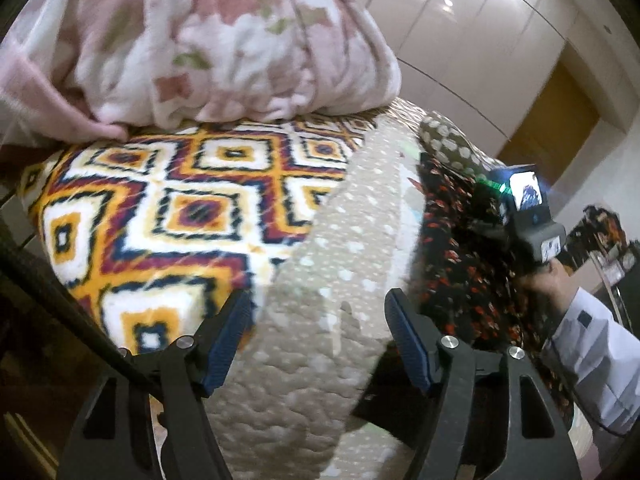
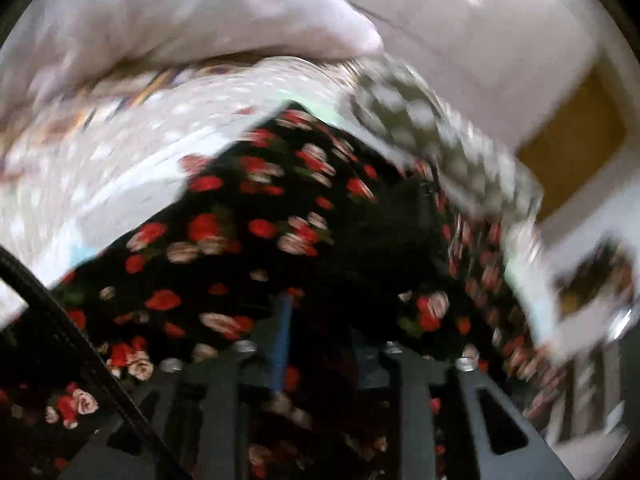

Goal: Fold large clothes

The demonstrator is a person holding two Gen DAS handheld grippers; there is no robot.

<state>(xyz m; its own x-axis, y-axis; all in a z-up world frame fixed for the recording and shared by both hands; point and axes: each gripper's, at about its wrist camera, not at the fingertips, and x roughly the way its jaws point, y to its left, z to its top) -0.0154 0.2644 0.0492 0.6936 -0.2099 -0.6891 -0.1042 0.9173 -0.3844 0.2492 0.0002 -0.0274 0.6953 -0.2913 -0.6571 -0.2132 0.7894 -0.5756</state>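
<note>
Quilted beige bedcover [image 1: 340,280] lies under the wide, empty left gripper [image 1: 318,336]; black rose-printed garment [image 2: 248,240] lies directly beneath the nearer, part-open right gripper [image 2: 320,344].

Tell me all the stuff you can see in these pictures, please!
Flowery blanket: one, pink and white, bundled at the back of the bed.
Diamond blanket: one, orange, navy and white, left side.
Quilt: one, beige with white dots, middle.
Rose garment: one, black with red roses, right of the quilt.
Spotted cloth: one, brown with white spots, behind the garment.
Wardrobe: one, glossy white, background.
Left tool: black, blue pads, open above the quilt.
Right tool: black, over the garment, blurred.
Sleeve: one, white, right.
</note>
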